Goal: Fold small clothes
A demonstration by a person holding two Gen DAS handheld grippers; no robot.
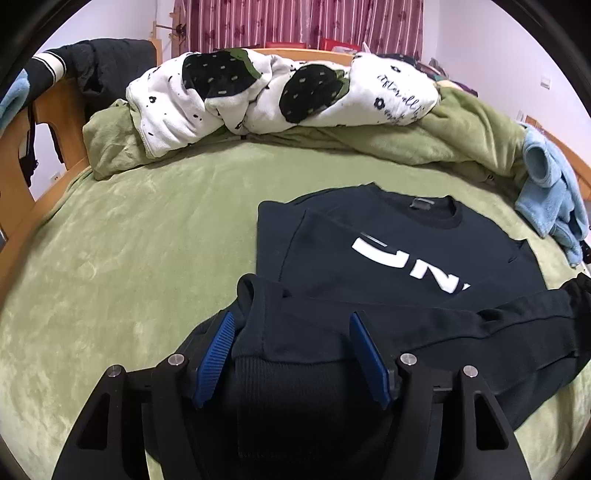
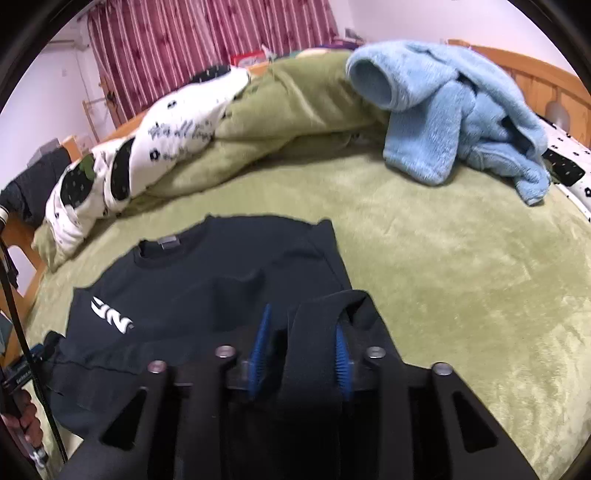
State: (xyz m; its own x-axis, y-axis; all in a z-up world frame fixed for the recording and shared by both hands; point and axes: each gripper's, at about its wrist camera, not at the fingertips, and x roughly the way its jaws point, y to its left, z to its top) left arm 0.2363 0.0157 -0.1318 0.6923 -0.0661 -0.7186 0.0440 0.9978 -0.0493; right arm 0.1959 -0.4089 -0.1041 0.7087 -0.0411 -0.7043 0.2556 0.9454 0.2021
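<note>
**Mei:** Tongs first: the left tongs [image 1: 291, 354] are sitting spread apart, with the ribbed hem of the black sweatshirt with white lettering [image 1: 399, 251] bunched between the blue ribbed pads [image 1: 216, 354]. The fabric is filling the gap, though the pads are not pressing it flat.

**Jon:** And the right tongs [image 2: 301, 354]?

**Mei:** Their jaws are standing much closer together, clamping a fold of the same black sweatshirt [image 2: 221, 280] between the blue pads [image 2: 260, 350]. A band of dark cloth is running straight up between them.

**Jon:** Where is the sweatshirt lying?

**Mei:** It is lying front up on the olive-green plush bedspread [image 1: 129, 258], collar pointing toward the far edge of the bed, bottom hem toward the cameras. The hem is lifting at both near corners, where the tongs are. One sleeve is draping across the lower body of the garment.

**Jon:** What else is on the bed?

**Mei:** A white fleece blanket with black strawberry prints [image 1: 258, 92] is heaped along the far edge, on a rolled green cover. A fluffy light-blue garment [image 2: 454, 110] is lying crumpled near the far right corner, well apart from the sweatshirt. Beyond the bed, maroon striped curtains [image 1: 303, 22] are hanging.
</note>
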